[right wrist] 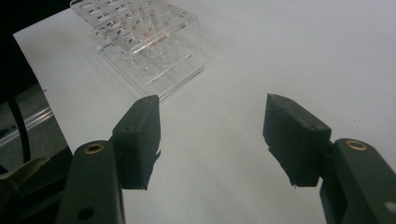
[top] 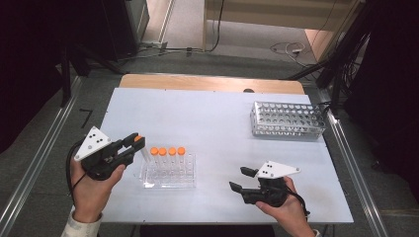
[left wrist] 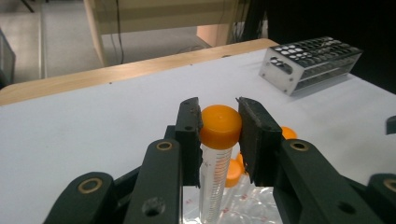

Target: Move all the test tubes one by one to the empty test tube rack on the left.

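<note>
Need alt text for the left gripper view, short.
The left gripper grips the orange cap of a clear graduated tube between its black fingers, above a clear rack of more capped tubes. A metal rack stands far right on the white table.

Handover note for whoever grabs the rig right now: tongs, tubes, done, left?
Left tongs: shut on the orange cap of a tube, held upright just left of the clear rack.
Right tongs: open, nothing between them, over bare table at the near right.
Four more orange-capped tubes stand in a row in the clear rack.
The metal rack sits at the far right; no tubes visible in it.
Done: one tube gripped, apparently out of the clear rack.
Left: probably carry it to the metal rack, then the other four; that destination is a guess.
</note>
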### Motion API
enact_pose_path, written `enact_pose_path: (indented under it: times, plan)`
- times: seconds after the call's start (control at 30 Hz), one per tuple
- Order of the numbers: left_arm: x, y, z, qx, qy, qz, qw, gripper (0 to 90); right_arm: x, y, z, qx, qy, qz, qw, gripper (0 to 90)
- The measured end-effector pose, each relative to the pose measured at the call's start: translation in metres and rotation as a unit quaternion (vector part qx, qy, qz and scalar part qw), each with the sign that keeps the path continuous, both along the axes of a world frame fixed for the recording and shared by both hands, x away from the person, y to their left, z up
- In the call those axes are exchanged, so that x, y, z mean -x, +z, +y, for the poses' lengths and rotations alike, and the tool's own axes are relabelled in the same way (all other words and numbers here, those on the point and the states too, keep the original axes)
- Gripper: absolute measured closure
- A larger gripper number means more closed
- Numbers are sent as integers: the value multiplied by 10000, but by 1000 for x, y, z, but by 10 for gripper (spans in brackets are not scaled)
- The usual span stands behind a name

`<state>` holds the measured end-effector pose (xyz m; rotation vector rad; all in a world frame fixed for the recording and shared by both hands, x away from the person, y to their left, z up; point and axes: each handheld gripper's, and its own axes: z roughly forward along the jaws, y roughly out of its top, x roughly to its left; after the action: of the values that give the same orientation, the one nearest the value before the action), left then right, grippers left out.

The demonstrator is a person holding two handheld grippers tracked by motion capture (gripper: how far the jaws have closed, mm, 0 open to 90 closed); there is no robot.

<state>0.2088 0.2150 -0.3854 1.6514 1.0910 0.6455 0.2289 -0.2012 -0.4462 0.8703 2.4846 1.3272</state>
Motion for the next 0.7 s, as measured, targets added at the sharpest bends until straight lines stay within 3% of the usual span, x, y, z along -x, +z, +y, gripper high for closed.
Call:
enact_pose_path:
  times: [0.27,0.37,0.7]
  plan:
    - [-4,-7,-5,-117,60,-117,9998,705,0,0,0,2,-10,7,10000,357]
    - [-4,-10,-7,-268,95,-143,9995,705,0,0,0,3,-10,17,10000,357]
    - [-7,-28,-14,-407,103,174,9990,702,0,-1,0,24,-4,29,10000,356]
